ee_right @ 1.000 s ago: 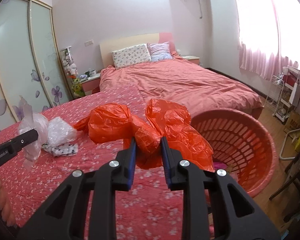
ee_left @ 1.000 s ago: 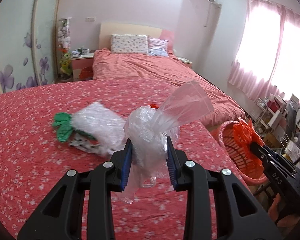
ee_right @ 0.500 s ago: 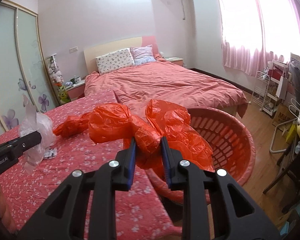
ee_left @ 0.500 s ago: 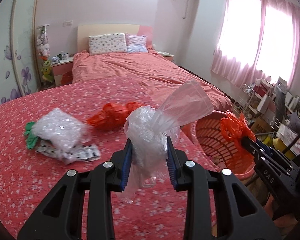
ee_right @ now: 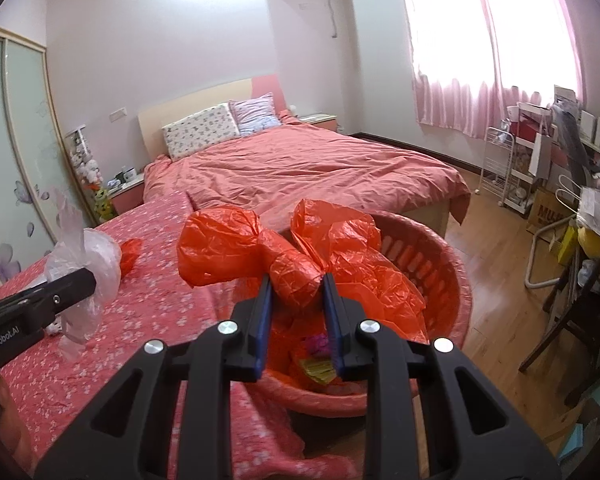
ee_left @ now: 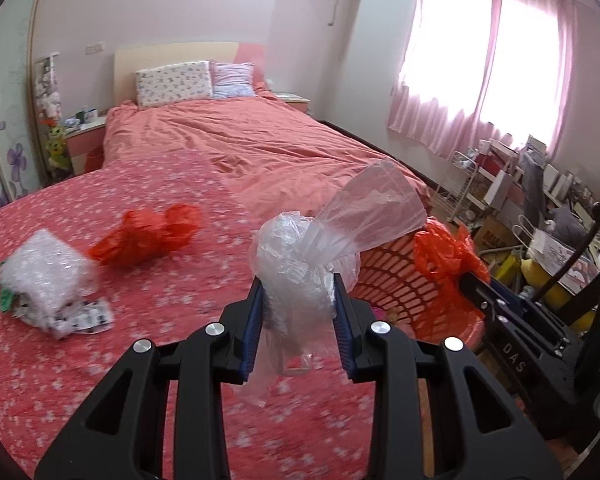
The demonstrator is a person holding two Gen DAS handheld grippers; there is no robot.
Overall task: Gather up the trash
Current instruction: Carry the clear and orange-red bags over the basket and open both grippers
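My left gripper [ee_left: 297,294] is shut on a clear plastic bag [ee_left: 300,264] and holds it above the red floral bedspread, just left of the red basket [ee_left: 396,280]. My right gripper [ee_right: 296,292] is shut on an orange plastic bag [ee_right: 296,276] and holds it over the red basket [ee_right: 432,256], which has scraps inside. On the bedspread lie another orange bag [ee_left: 148,236] and a bubble-wrap bundle [ee_left: 44,272] on printed paper with a green scrap.
The red floral bedspread [ee_left: 148,360] fills the near left. A bed [ee_right: 300,168] with pillows stands behind. A white rack [ee_right: 500,168], boxes and chairs crowd the right side. Wooden floor [ee_right: 500,264] lies beside the basket.
Both grippers have swung right with their bags. The right gripper and its orange bag now hang over the basket. The left gripper has come closer to the basket's rim.
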